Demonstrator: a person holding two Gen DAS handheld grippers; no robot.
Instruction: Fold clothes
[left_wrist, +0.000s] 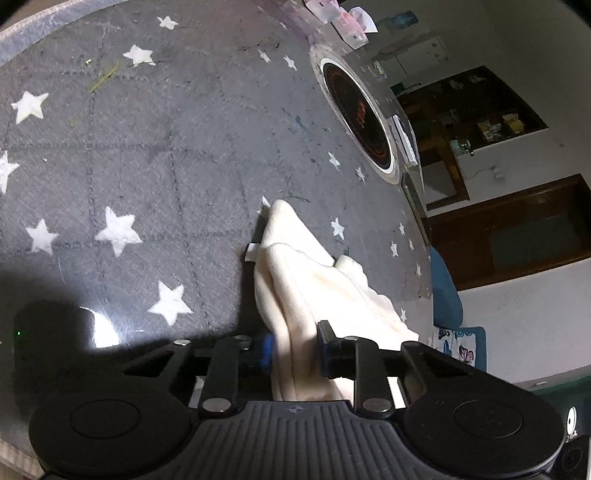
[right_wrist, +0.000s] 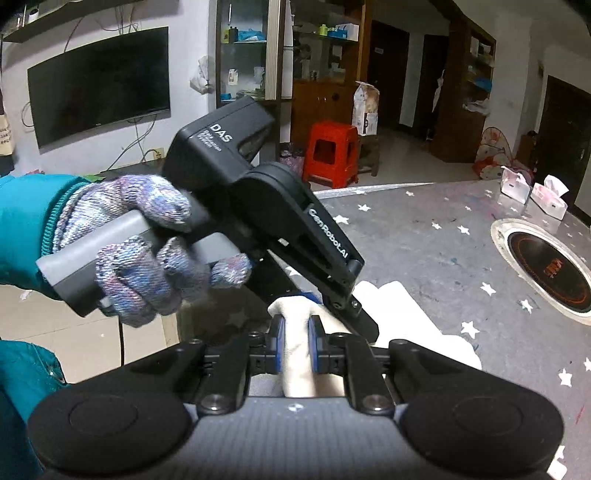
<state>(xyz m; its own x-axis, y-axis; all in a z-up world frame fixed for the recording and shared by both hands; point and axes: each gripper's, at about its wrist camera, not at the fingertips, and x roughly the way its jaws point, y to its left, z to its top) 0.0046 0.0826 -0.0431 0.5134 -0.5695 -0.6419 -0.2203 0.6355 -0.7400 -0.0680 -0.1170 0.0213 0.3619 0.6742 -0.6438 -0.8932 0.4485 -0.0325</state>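
A cream-white fleece garment lies bunched on the grey star-patterned table cover. My left gripper is shut on a fold of the garment near its closest edge. In the right wrist view my right gripper is shut on another fold of the same garment. The left gripper, held by a gloved hand, sits just beyond and above it, its tips on the cloth. The two grippers are close together.
A round inset hotplate sits in the table to the right, also in the right wrist view. Tissue packs lie at the far table edge. A red stool and a wall TV stand beyond the table.
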